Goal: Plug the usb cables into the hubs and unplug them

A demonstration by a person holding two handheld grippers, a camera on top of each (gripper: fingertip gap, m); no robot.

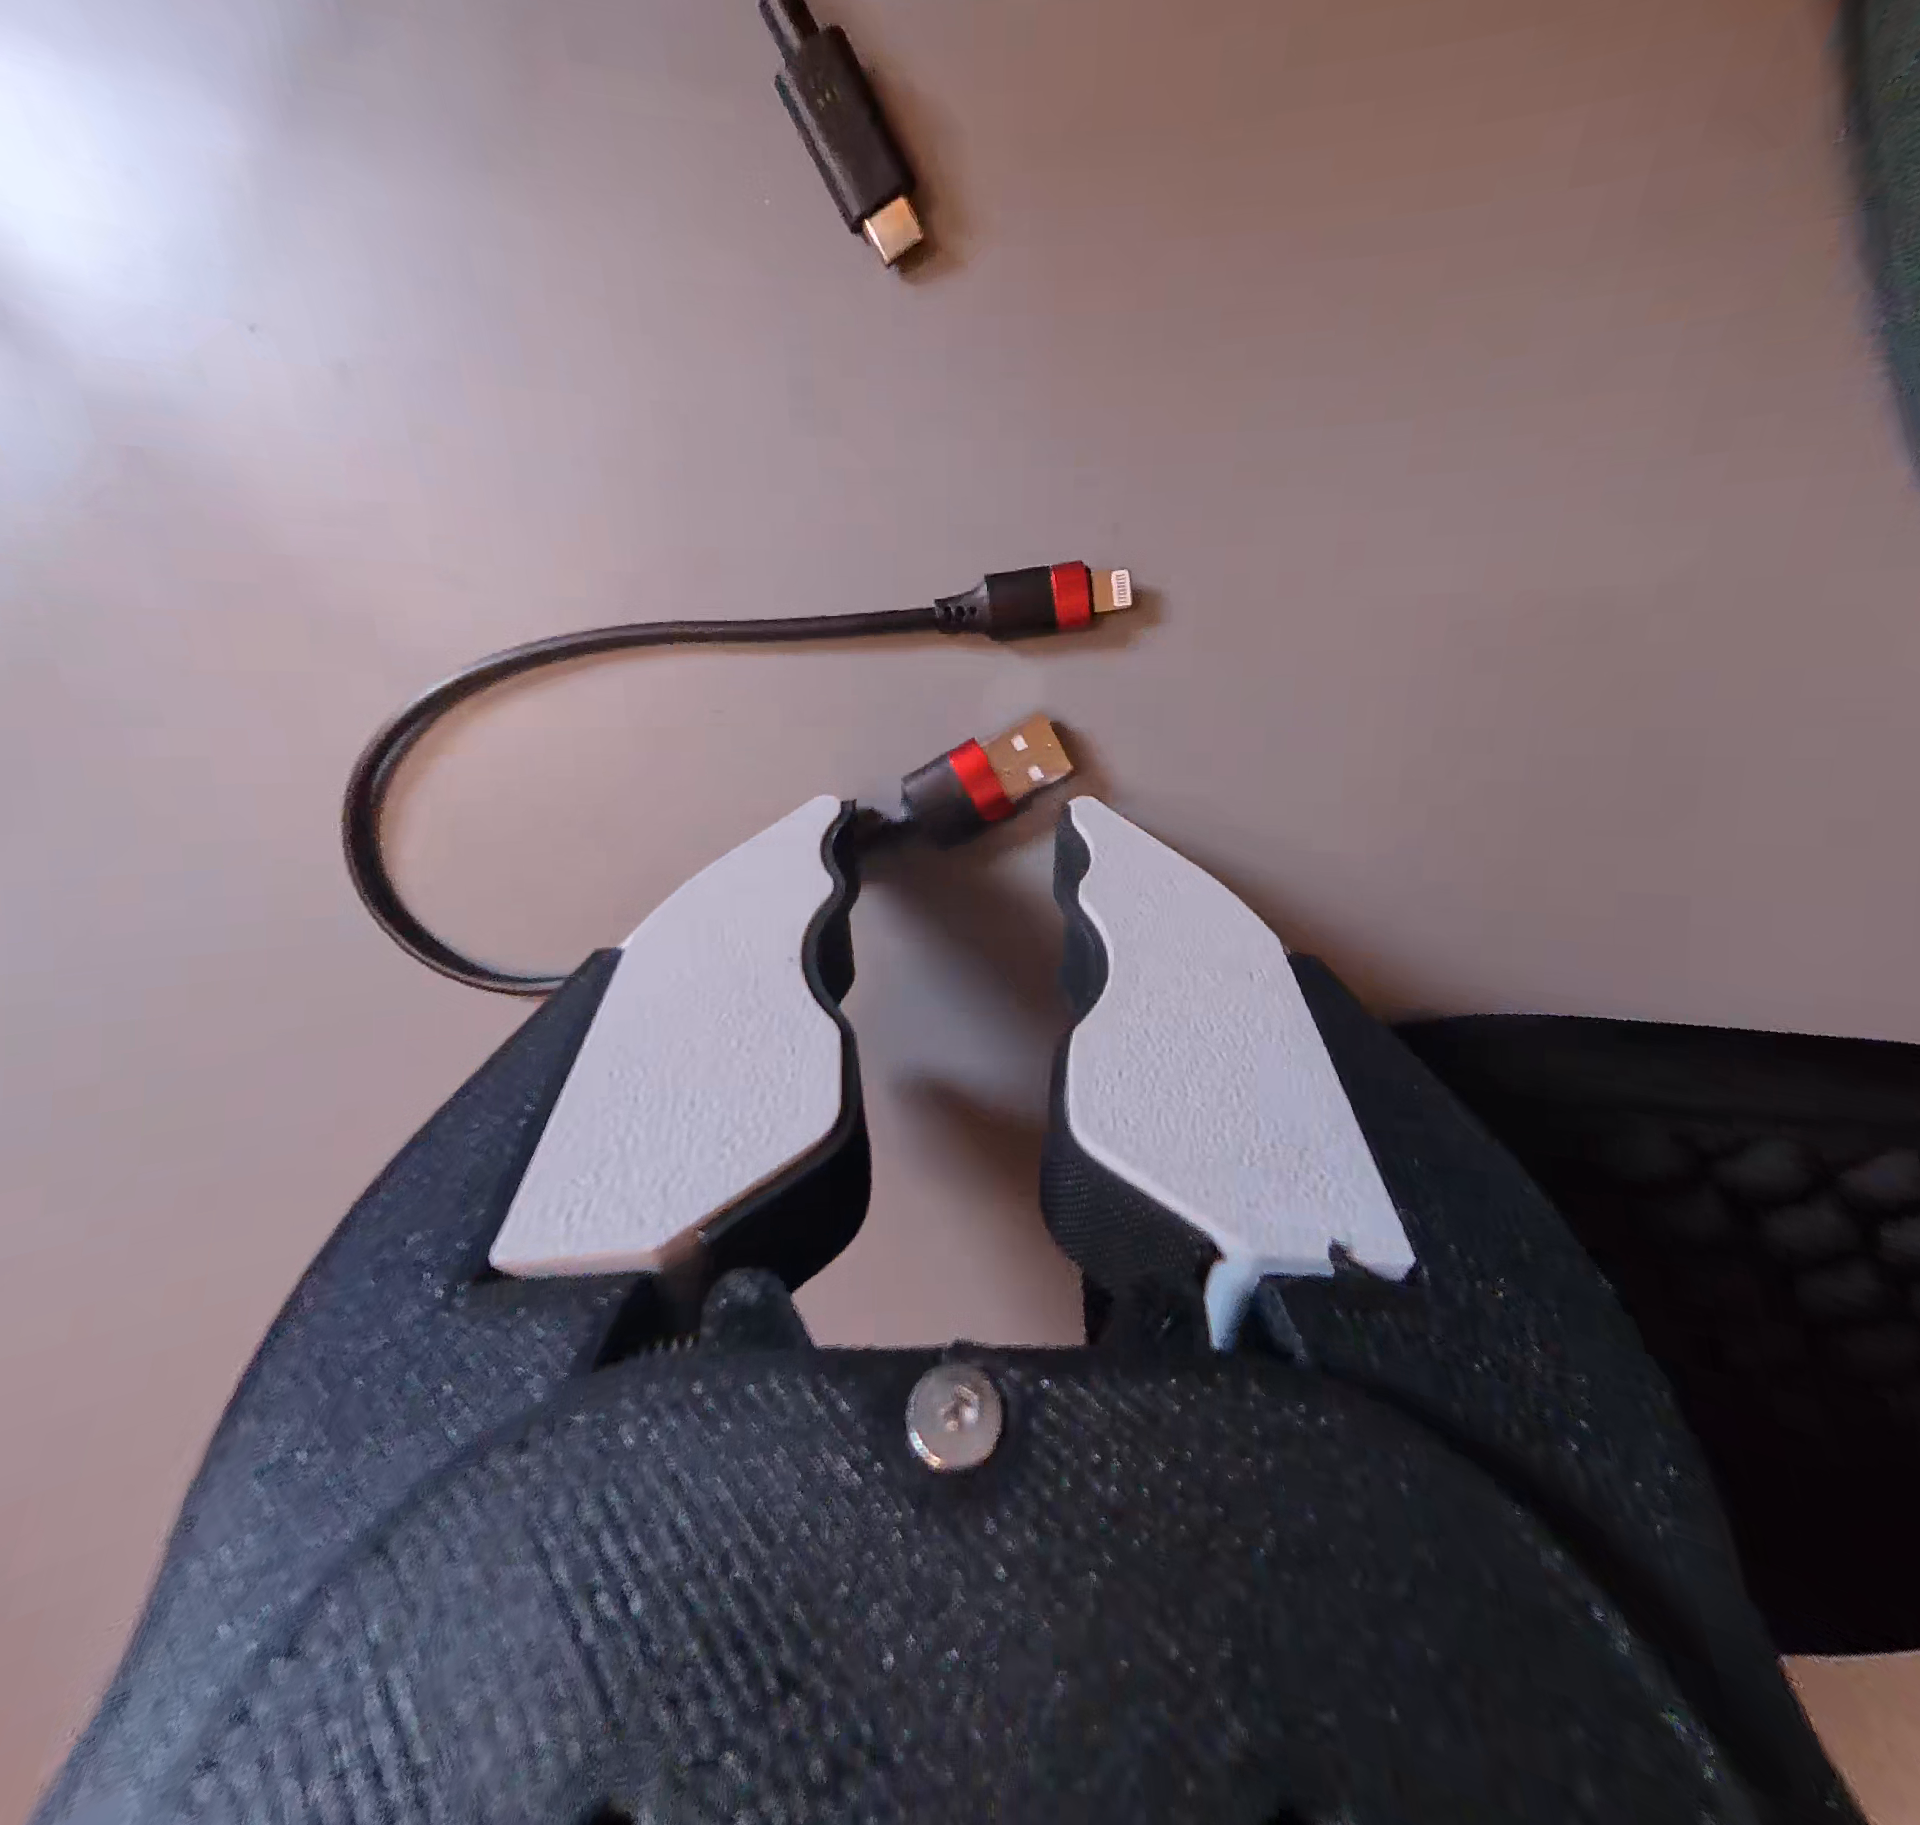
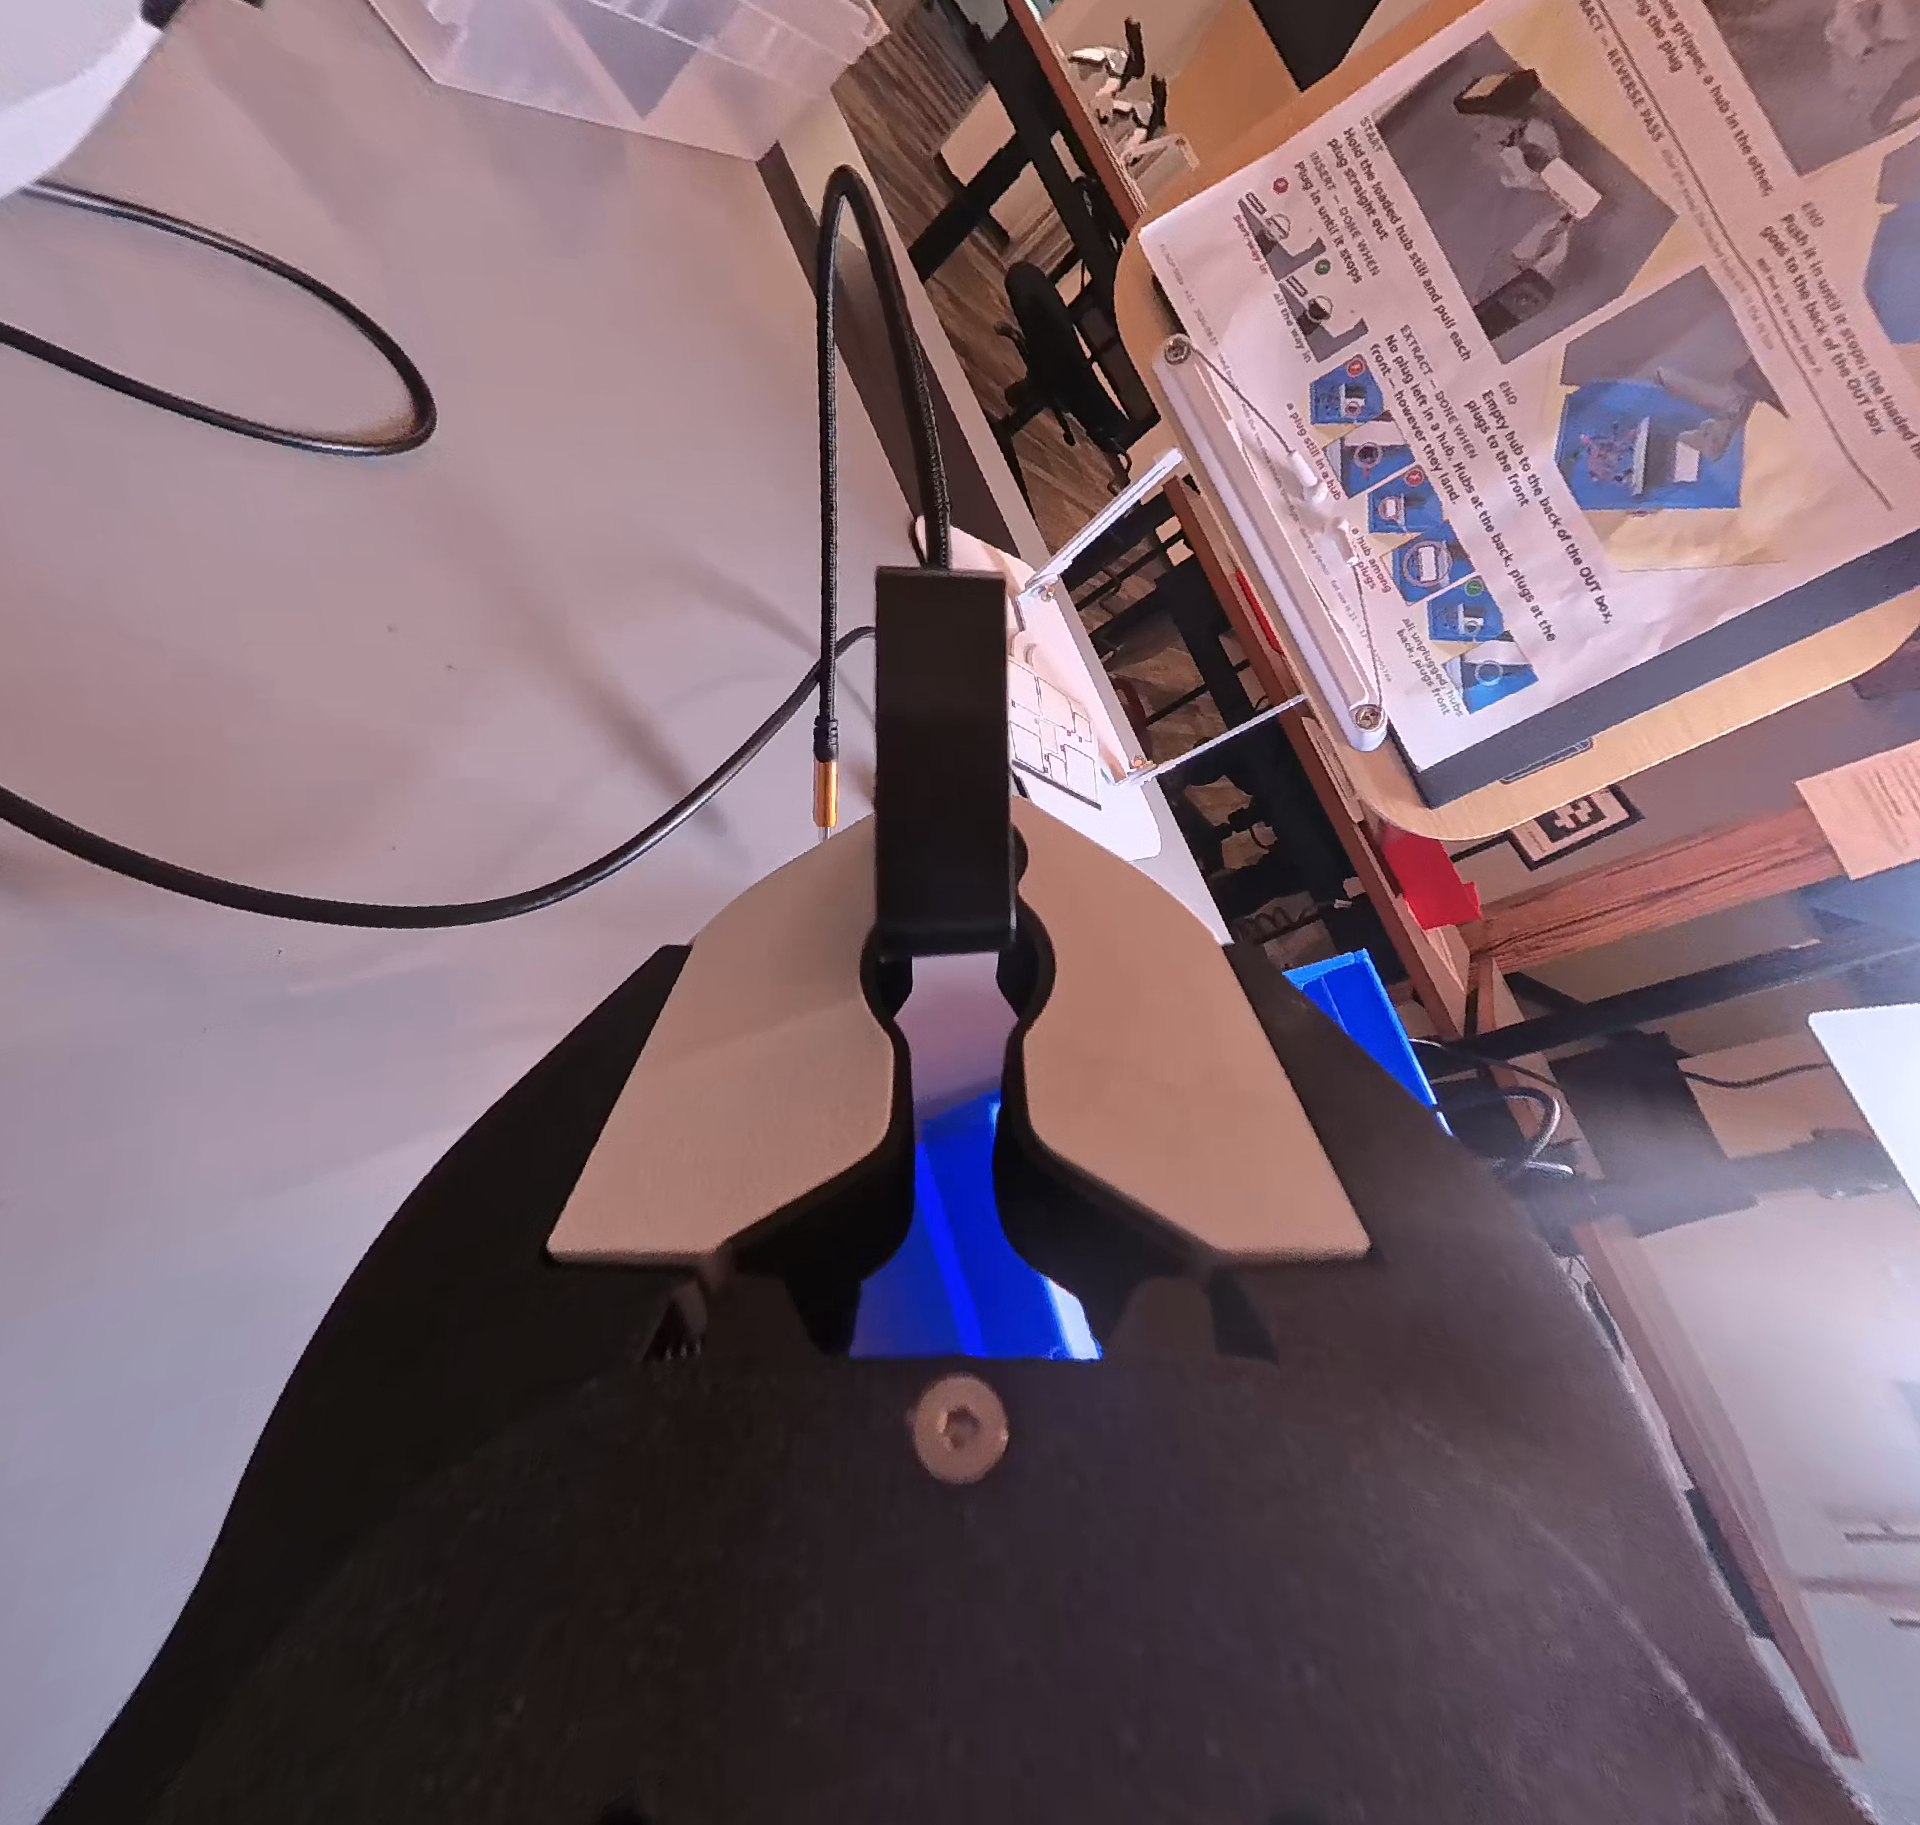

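In the left wrist view, a short black cable [image 1: 364,819] lies on the grey table [image 1: 1351,528]. Its USB-A plug [image 1: 1023,757], with a red collar, lies just beyond my left gripper [image 1: 956,819], which is open and empty; the left fingertip [image 1: 821,830] touches or covers the cable behind the plug. The cable's other, small flat plug [image 1: 1060,596] lies farther off. A black USB-C plug [image 1: 847,149] lies at the top. In the right wrist view, my right gripper [image 2: 945,871] is shut on a black hub [image 2: 940,736], held upright off the table. A braided lead [image 2: 862,321] arcs from the hub's top down to a gold-tipped end [image 2: 824,788].
Black cables [image 2: 312,425] loop on the white table at left. A clear plastic box [image 2: 644,19] stands at the back. A blue bin [image 2: 1351,1027] sits below the right gripper. A printed sheet on a board [image 2: 1558,373] stands at right. A black mesh object [image 1: 1714,1256] lies at the left view's lower right. My right fingertips sit around 25 cm from my left ones.
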